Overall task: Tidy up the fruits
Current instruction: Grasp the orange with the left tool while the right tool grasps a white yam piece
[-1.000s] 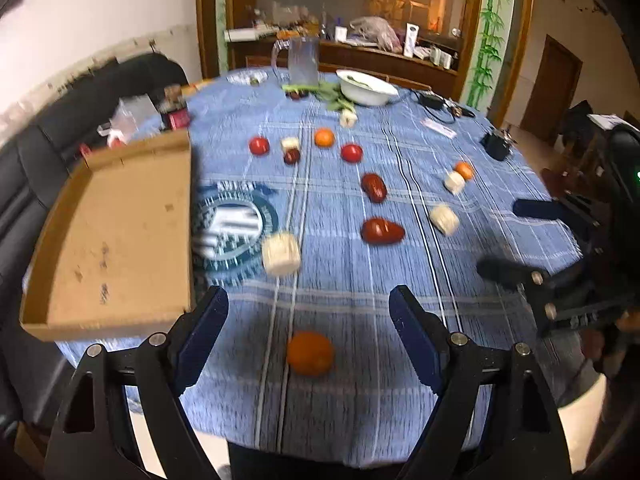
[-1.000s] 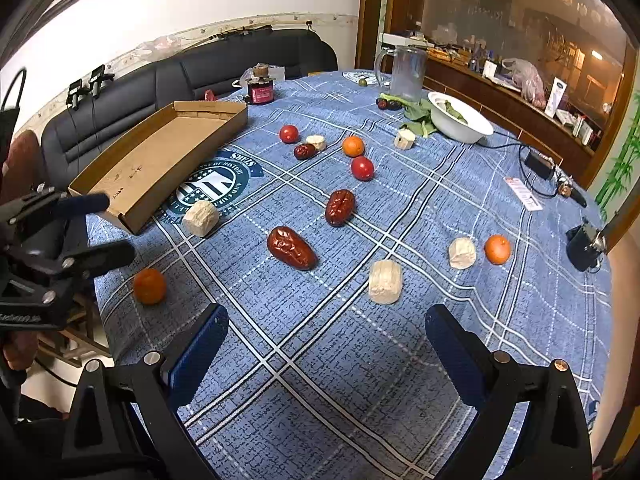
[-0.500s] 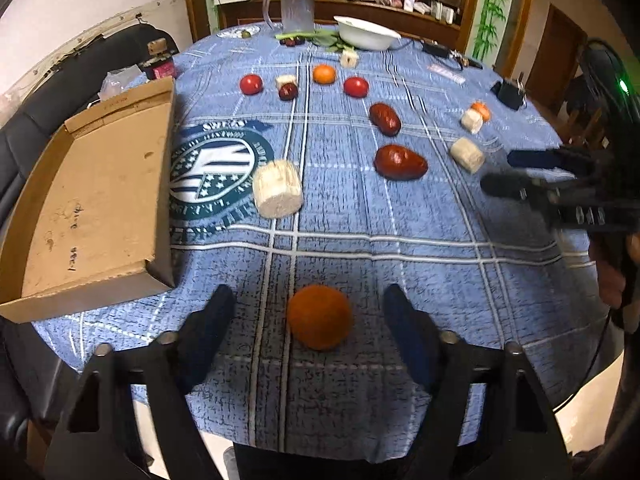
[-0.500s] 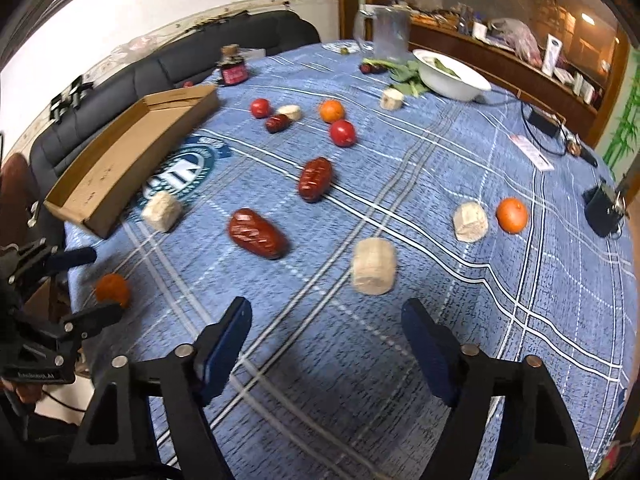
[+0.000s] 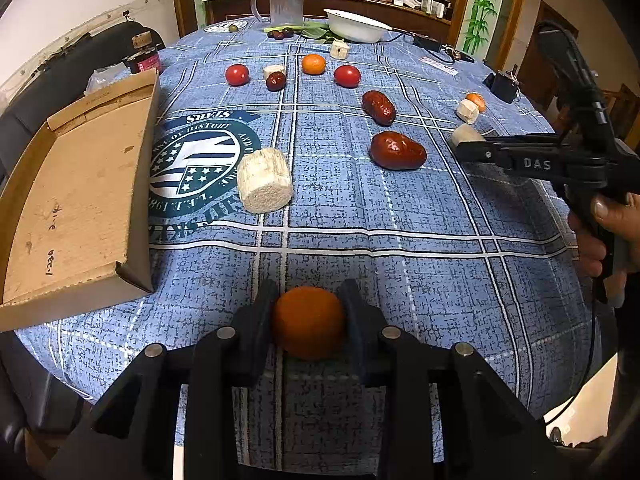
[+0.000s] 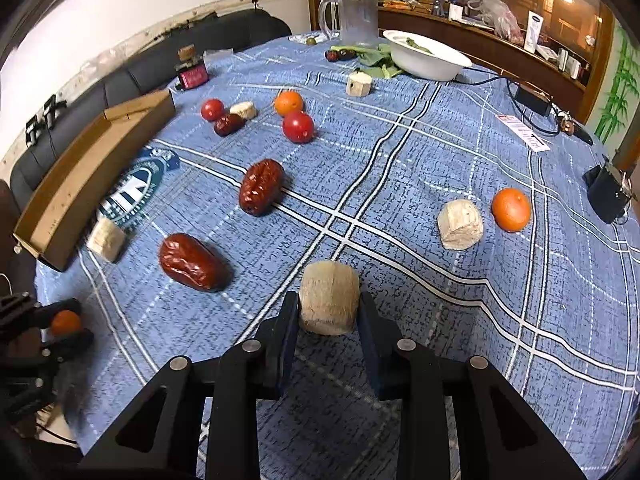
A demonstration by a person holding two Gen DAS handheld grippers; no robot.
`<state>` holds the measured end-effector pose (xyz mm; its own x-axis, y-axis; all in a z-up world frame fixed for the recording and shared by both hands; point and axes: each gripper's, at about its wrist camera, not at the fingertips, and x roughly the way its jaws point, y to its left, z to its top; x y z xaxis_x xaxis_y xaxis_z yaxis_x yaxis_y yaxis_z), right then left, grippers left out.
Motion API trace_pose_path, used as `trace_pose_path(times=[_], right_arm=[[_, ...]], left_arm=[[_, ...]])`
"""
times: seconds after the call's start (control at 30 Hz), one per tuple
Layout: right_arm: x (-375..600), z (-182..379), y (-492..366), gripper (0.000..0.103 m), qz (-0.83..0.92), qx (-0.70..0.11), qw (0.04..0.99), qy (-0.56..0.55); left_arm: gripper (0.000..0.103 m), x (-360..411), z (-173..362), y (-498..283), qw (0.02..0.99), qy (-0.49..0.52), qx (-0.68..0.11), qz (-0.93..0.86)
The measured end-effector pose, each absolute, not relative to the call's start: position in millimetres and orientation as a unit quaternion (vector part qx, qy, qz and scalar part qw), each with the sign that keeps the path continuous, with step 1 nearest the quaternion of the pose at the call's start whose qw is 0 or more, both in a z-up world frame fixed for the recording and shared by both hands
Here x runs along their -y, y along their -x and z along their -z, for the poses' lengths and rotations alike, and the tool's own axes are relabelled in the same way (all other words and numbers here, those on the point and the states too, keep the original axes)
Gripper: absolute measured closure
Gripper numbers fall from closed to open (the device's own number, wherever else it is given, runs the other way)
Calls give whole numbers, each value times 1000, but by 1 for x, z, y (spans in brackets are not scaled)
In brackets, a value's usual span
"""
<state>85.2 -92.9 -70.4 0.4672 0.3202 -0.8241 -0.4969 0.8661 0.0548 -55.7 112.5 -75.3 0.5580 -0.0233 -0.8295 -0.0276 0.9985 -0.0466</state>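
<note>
My left gripper [image 5: 308, 312] is shut on an orange [image 5: 309, 322] near the table's front edge; it also shows in the right wrist view [image 6: 64, 322]. My right gripper [image 6: 329, 312] is shut on a pale cut chunk [image 6: 329, 303] resting on the blue cloth; it shows in the left wrist view [image 5: 466, 136]. Two large red dates [image 6: 193, 262] [image 6: 261, 187], tomatoes [image 6: 298, 127] [image 6: 212, 109], oranges [image 6: 511, 209] [image 6: 288, 103] and more pale chunks [image 6: 459, 224] [image 5: 265, 185] lie scattered on the table.
An open cardboard tray [image 5: 72, 200] sits at the table's left edge. A white bowl [image 6: 426, 60], a glass mug [image 6: 356, 16] and greens stand at the far side. A small jar [image 6: 193, 72], cables and a black device [image 6: 608, 196] lie near the edges.
Both grippers moved down and forward and closed: the left around the orange, the right around the pale chunk.
</note>
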Motion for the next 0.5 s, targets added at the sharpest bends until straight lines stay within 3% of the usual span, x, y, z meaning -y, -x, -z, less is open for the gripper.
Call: trace_pose_path(times=[0.5], right_arm=[[58,27,-47,74,-298,-426,848,107]], left_arm=[[74,-127,42,55,899,37,-436,-8]])
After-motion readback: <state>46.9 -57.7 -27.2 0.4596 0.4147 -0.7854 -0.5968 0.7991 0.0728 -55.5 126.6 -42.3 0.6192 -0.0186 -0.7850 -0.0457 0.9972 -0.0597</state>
